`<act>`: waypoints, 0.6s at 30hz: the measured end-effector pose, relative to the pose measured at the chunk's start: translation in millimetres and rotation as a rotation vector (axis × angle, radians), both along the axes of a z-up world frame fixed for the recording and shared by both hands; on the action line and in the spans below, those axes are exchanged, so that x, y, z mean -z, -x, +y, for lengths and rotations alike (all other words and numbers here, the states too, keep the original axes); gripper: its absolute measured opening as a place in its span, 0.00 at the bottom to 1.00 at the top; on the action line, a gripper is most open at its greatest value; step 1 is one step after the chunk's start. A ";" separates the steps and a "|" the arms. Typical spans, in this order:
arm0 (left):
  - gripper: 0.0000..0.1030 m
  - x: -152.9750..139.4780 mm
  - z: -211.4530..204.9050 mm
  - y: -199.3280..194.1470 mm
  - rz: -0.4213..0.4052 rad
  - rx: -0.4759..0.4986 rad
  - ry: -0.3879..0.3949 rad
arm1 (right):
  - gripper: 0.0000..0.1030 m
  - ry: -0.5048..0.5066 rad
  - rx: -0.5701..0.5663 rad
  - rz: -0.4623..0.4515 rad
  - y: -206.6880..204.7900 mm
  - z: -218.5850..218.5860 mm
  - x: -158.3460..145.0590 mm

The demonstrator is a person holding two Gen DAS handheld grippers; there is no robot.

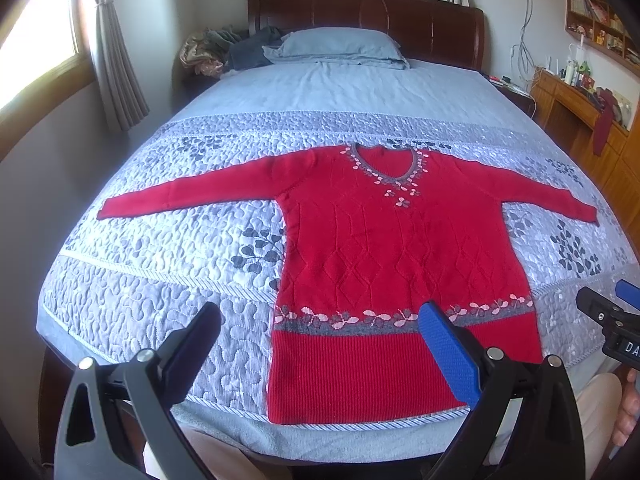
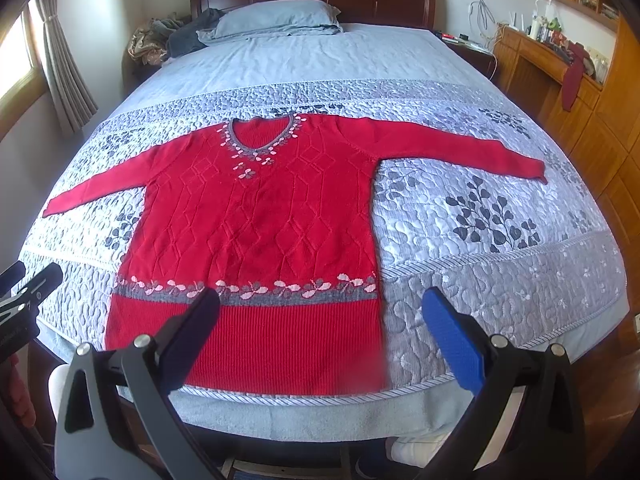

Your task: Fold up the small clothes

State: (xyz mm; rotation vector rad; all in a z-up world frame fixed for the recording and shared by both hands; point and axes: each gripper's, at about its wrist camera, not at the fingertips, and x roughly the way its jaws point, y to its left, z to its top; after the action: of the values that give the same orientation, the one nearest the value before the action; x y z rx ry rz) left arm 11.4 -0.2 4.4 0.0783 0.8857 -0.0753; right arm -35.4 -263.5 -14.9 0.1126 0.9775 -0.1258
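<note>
One red sweater (image 1: pixel 384 256) lies spread flat and face up on the bed (image 1: pixel 320 92), on the quilted grey bedspread (image 1: pixel 160 280) with its dark leaf print. Its ribbed hem runs along the foot edge of the bed, its neckline points toward the headboard (image 1: pixel 368 12), and both sleeves stretch straight out toward the two side edges. A band of pink and grey flowers crosses the body just above the ribbing, and the same trim rings the V-neck. The left gripper (image 1: pixel 320 332) hangs over the foot edge with its fingers released and spread wide, one black and one padded in blue, the blue pad showing over the sweater's hem on the near right side; whether it touches the knit I cannot tell from here. The right gripper (image 2: pixel 320 320) hovers likewise open and empty, its black finger over the hem and its blue one over bare bedspread beside the sweater's right edge. A blue-grey pillow (image 1: pixel 340 44) sits at the head of the bed, with a heap of crumpled clothes (image 1: pixel 224 52) beside it at the left head corner.
</note>
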 end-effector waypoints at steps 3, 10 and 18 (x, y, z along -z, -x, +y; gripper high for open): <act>0.96 0.0 -0.1 0.0 0.000 0.000 0.002 | 0.97 0.002 -0.001 0.001 0.1 0.0 0.3; 0.96 0.8 -0.7 -0.3 0.000 -0.001 0.001 | 0.97 -0.001 -0.002 0.000 -0.3 0.6 1.6; 0.96 2.6 -0.8 -1.8 0.003 -0.002 0.002 | 0.97 -0.003 -0.002 0.000 -1.6 -0.1 2.8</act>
State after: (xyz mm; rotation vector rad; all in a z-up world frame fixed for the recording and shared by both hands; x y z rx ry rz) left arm 13.2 -1.0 1.9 0.0754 0.8889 -0.0748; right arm -33.8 -263.7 -17.7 0.1139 0.9773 -0.1223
